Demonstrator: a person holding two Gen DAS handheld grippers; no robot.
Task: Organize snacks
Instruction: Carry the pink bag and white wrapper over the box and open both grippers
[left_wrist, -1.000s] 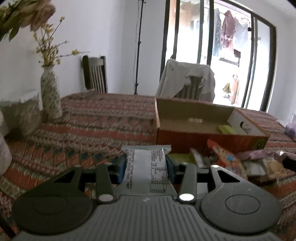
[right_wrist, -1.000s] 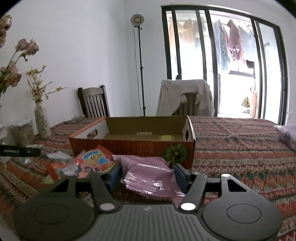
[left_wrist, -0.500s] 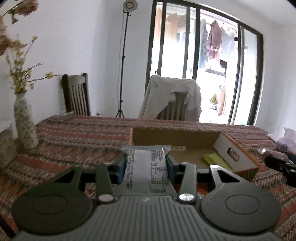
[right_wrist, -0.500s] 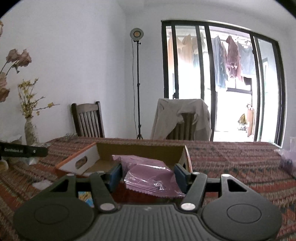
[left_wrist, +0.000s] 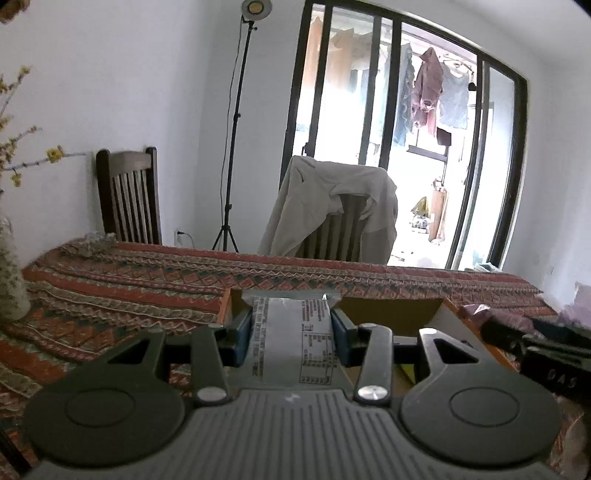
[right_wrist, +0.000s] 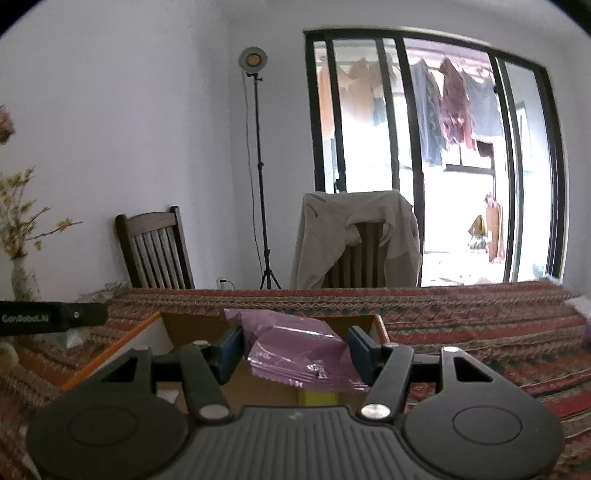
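Note:
My left gripper (left_wrist: 291, 330) is shut on a silver-white snack packet (left_wrist: 291, 343) with printed text, held above the near-left corner of the open cardboard box (left_wrist: 391, 314). The right gripper shows at the right edge of this view as a black bar (left_wrist: 543, 350). In the right wrist view my right gripper (right_wrist: 295, 350) is shut on a purple snack packet (right_wrist: 295, 354), hanging over the cardboard box (right_wrist: 184, 326). A yellow-green packet (right_wrist: 317, 398) lies on the box floor below. The left gripper's black body (right_wrist: 51, 315) reaches in from the left.
The table wears a red patterned cloth (left_wrist: 147, 280). Behind it stand a dark wooden chair (left_wrist: 129, 195), a chair draped with a beige jacket (left_wrist: 332, 206) and a lamp tripod (left_wrist: 232, 147). A vase with yellow flowers (right_wrist: 22, 273) sits at the left.
Both grippers rose and moved forward with their packets, from in front of the box to over it. The loose snacks on the cloth dropped out of view.

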